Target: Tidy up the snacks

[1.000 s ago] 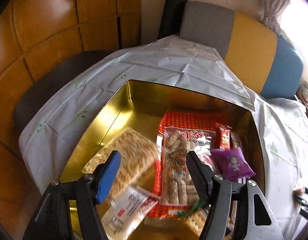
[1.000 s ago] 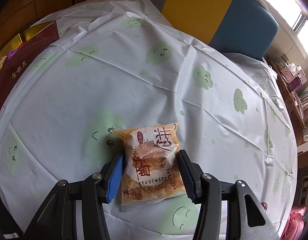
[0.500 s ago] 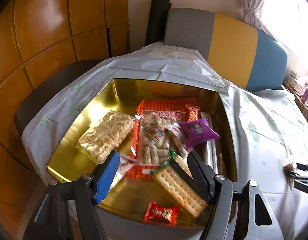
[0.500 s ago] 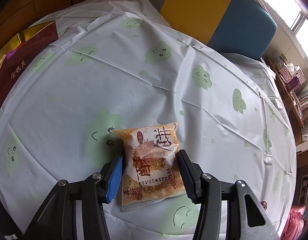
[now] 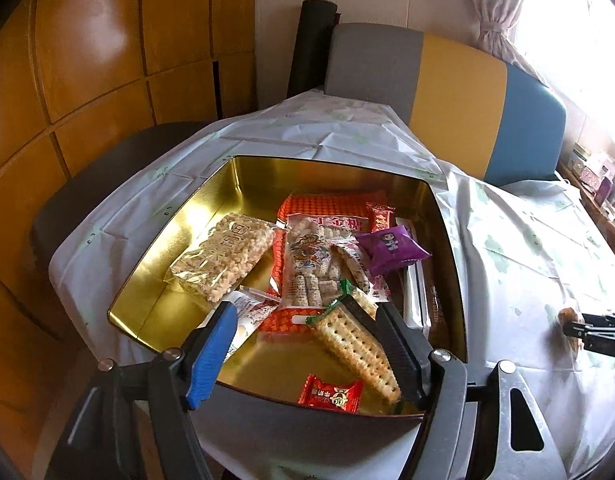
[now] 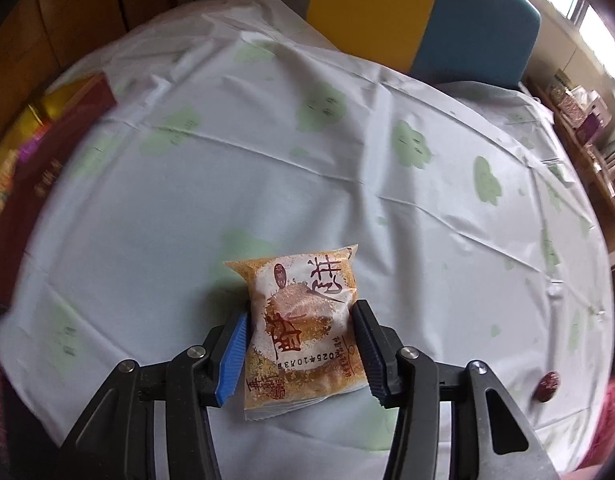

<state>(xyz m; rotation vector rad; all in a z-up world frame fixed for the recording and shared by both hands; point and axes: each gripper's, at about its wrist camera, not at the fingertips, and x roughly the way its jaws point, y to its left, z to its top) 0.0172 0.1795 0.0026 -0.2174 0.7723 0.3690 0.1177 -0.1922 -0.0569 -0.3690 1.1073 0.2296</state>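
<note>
Snacks: an orange-and-white sealed pastry packet (image 6: 303, 328) sits clamped between the jaws of the right gripper (image 6: 301, 350), both pads pressing its sides, over the white desk cloth with green cloud faces (image 6: 347, 184). A small dark red round piece (image 6: 548, 383) lies on the cloth to the packet's right. The left gripper (image 5: 307, 348) hovers with jaws apart and nothing between them over the near edge of the square gold-lined tin (image 5: 211, 208). Inside the tin lie a long cracker pack (image 5: 355, 344), a red wrapped candy (image 5: 330, 393), a puffed-rice bag (image 5: 223, 256) and a purple packet (image 5: 391, 246).
</note>
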